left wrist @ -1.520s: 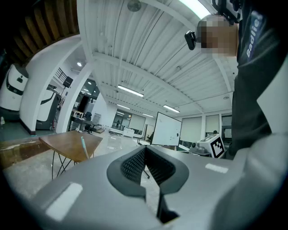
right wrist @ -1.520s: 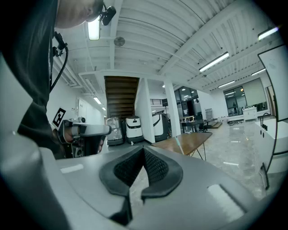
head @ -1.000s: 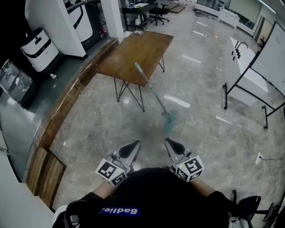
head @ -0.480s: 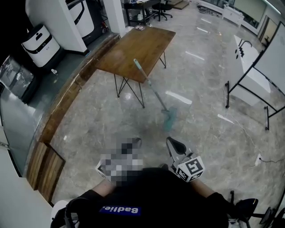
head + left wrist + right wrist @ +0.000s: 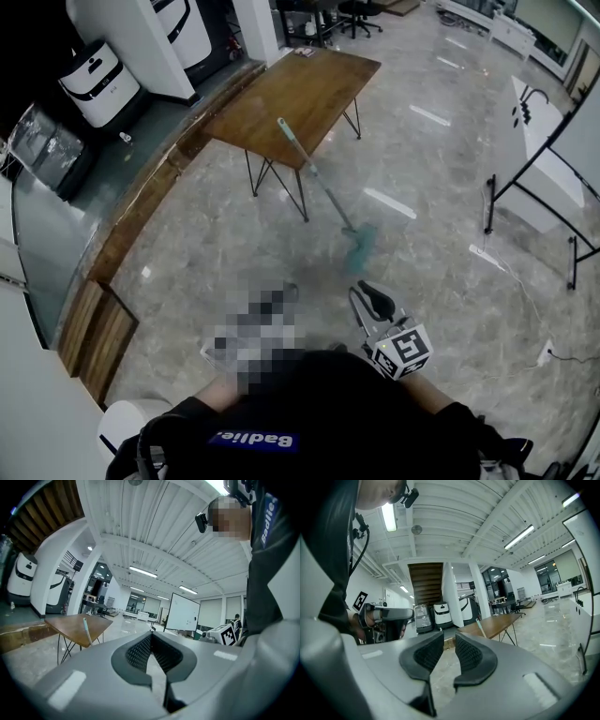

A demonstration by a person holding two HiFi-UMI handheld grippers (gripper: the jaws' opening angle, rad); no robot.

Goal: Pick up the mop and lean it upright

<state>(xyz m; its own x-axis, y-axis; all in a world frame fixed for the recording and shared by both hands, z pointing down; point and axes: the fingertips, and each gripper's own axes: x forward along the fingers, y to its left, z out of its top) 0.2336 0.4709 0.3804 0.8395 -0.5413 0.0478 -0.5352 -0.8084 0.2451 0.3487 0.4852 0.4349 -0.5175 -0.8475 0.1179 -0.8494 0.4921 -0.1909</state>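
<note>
Grey polished stone floor (image 5: pixel 197 262) fills most of the head view, in a wide hall with white ceiling beams. On the far side of it stands a wooden worktop (image 5: pixel 291 89) on thin black legs. The mop (image 5: pixel 321 186) leans against it. Its long handle is tilted, not fully upright. The upper end rests at the worktop's right edge, close to the corner nearest to the person. From there the handle slopes down and to the right, toward the person. The teal mop head (image 5: pixel 359 247) lies on the floor, in front of that corner and apart from the legs.

Between the mop head and the two tools the floor is bare. To the right the floor is open until a whiteboard stand (image 5: pixel 530 202) with black legs. To the left a long wooden step (image 5: pixel 141 202) borders the floor, with white machines (image 5: pixel 98 80) behind it.

The left tool (image 5: pixel 151 637) has its pads pressed together at the tips, with nothing between them. The right tool (image 5: pixel 367 292) is held low near the body and points toward the mop. Its jaws are opening, with a clear gap between the pads and nothing in that gap. Both tools are well apart from the mop.
</note>
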